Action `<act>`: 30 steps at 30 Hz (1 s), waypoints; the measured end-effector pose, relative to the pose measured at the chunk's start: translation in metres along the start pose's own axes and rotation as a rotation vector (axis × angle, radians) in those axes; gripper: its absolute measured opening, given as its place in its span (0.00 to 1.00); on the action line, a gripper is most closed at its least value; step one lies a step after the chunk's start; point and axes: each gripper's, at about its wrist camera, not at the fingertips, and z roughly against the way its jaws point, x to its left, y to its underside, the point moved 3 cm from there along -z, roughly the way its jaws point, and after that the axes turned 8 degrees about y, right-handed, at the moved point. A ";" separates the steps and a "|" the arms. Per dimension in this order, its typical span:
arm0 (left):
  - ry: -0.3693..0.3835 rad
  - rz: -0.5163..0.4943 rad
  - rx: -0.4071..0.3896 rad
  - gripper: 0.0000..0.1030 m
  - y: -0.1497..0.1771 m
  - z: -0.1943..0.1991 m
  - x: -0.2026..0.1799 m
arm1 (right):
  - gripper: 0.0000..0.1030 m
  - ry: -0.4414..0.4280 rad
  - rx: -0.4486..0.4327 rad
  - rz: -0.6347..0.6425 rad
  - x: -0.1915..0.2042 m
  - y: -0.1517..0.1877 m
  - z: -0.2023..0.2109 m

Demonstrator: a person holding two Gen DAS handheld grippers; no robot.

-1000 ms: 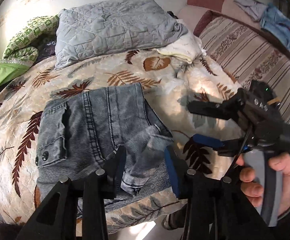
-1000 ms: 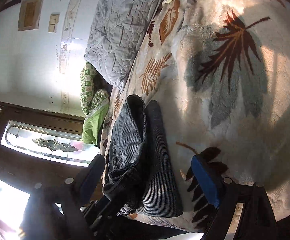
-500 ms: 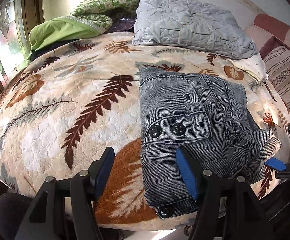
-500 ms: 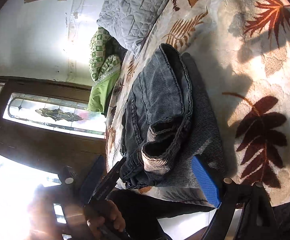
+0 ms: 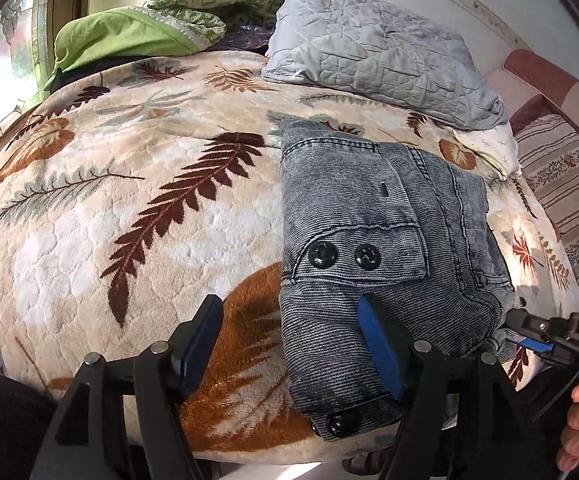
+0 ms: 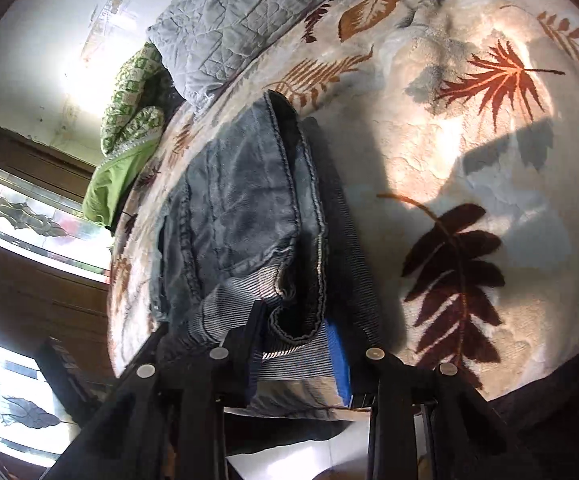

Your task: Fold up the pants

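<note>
Grey-blue denim pants lie folded into a thick rectangle on the leaf-patterned blanket, near the bed's front edge. My left gripper is open; its right finger rests on the pants' near-left corner and its left finger is over bare blanket. In the right wrist view the pants lie straight ahead. My right gripper has its jaws close together around the cuff end at the pants' near-right corner. It also shows in the left wrist view at that corner.
A grey quilted pillow and a green bedding pile lie at the back of the bed. A striped sofa stands to the right. A glass door is on the left. The bed's front edge is just below the grippers.
My left gripper swung from the pants' right cuff end to their near-left corner. My right gripper moved in from the bare blanket and closed around the cuff end.
</note>
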 end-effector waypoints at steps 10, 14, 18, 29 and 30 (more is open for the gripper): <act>-0.068 -0.101 0.016 0.70 0.009 -0.006 -0.018 | 0.29 0.009 0.002 0.025 -0.013 0.005 -0.002; -0.059 -0.087 0.022 0.72 0.007 -0.006 -0.014 | 0.62 -0.007 -0.029 0.009 -0.011 0.003 0.027; -0.048 -0.060 0.020 0.74 0.008 -0.007 -0.011 | 0.63 -0.161 -0.058 -0.016 0.006 -0.003 0.053; -0.012 -0.021 0.016 0.79 0.010 -0.008 -0.005 | 0.58 -0.292 0.102 -0.213 -0.005 0.000 -0.014; -0.011 -0.018 0.016 0.79 0.009 -0.008 -0.005 | 0.58 -0.275 0.095 -0.195 -0.002 -0.003 -0.012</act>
